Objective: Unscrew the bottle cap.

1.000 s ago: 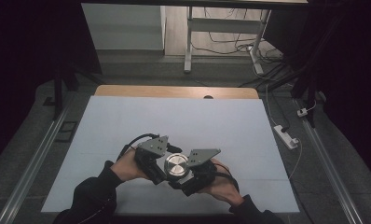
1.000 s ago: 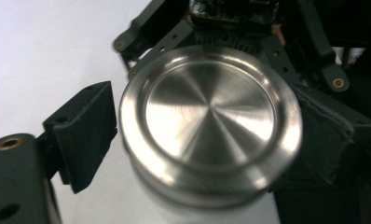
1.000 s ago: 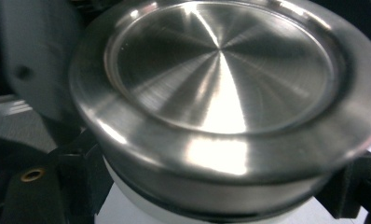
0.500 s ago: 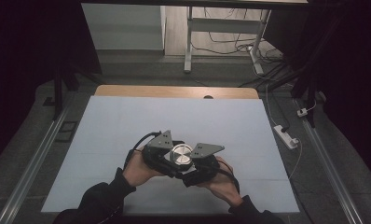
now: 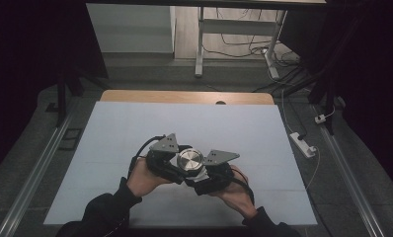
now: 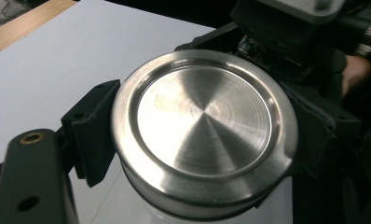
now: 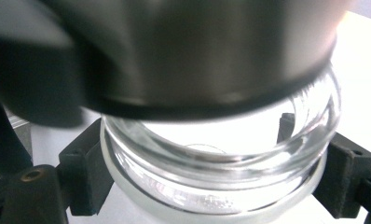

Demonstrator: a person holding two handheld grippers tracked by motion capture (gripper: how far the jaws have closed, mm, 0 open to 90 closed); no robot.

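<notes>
Count on the table: one glass jar, one steel lid right above it. Two grippers, left gripper and right gripper, one at each side of the lid. Two hands behind them.

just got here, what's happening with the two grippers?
A person holds a glass jar between both grippers over the white table. The left gripper clamps the steel lid; the right gripper clamps the jar's glass body below it. The lid sits just above the jar's mouth, apparently being unscrewed or fitted.
</notes>
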